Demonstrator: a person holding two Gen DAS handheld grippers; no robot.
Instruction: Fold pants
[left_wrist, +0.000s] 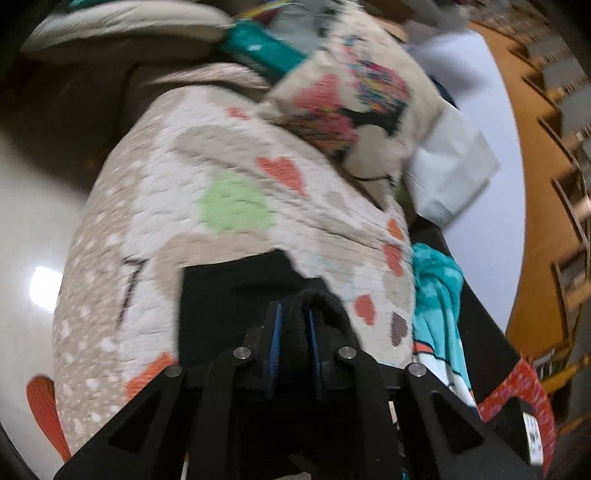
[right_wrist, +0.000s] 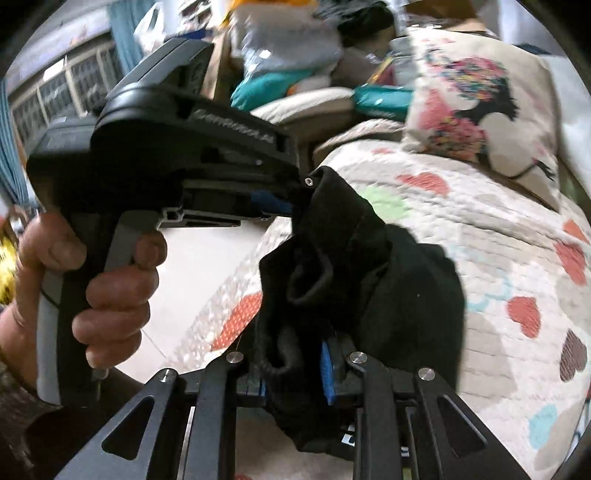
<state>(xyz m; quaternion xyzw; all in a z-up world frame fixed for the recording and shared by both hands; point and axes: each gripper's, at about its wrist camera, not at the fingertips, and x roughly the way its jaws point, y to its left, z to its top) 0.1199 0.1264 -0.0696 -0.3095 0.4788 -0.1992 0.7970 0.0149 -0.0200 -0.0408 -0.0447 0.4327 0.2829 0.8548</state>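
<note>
Claws (left_wrist: 293, 347) (right_wrist: 295, 363) pinching pants (right_wrist: 354, 258), quilt (left_wrist: 221, 166) beneath

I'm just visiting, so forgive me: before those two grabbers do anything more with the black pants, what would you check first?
1. Left gripper shut on the pants: ok.
2. Right gripper shut on the pants: ok.
3. Pants spread flat: not ok, bunched between the grippers.
4. Quilt free to lay them on: ok.
5. Pillow out of the way: ok.
6. Which part of the pants each holds: cannot tell.
</note>
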